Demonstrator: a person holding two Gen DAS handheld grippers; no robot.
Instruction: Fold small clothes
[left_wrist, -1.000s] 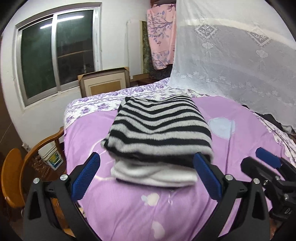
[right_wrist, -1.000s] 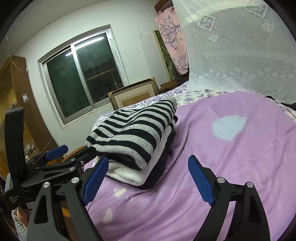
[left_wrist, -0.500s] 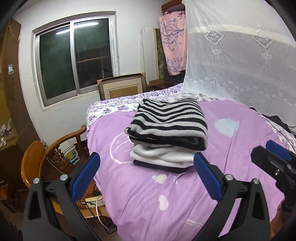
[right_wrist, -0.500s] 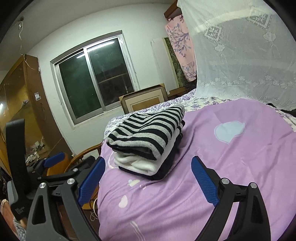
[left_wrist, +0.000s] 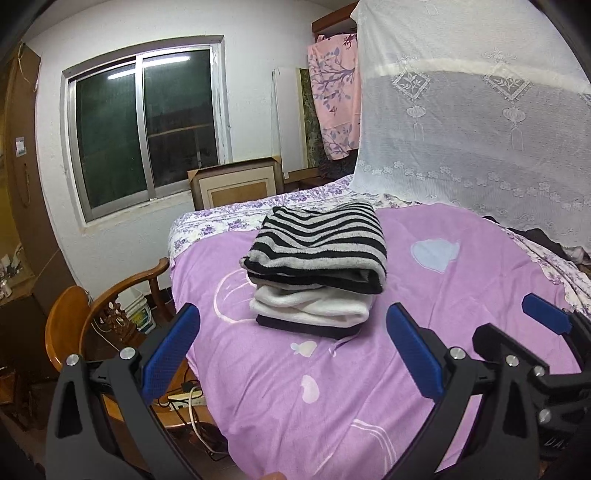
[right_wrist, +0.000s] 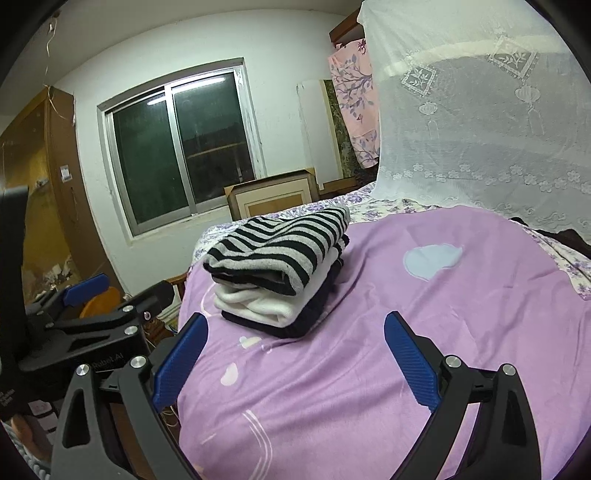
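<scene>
A: What fills most of the view?

B: A bed (left_wrist: 332, 387) under a purple cover printed with pale shapes, and a white lace net (left_wrist: 472, 140) hanging over its far right side. Behind it are a white wall and a dark sliding window (left_wrist: 147, 125).

A: And the clothes?

B: One folded stack on the bed, toward its far left part. A black-and-grey striped sweater (left_wrist: 321, 243) lies on top, a white garment (left_wrist: 310, 306) under it, and a dark piece (left_wrist: 306, 326) at the bottom, its edge just showing.

A: Anything beside the bed?

B: A wooden chair (left_wrist: 96, 314) at the left, near the bed's corner, and a framed picture (left_wrist: 236, 184) leaning against the wall below the window.

A: The grippers?

B: Both hang over the near part of the bed, well short of the stack. The left gripper (left_wrist: 291, 350) has its jaws spread wide with nothing between them. The right gripper (right_wrist: 291, 354) has just been opening its jaws further; they are released too, with only the cover showing between them.
</scene>
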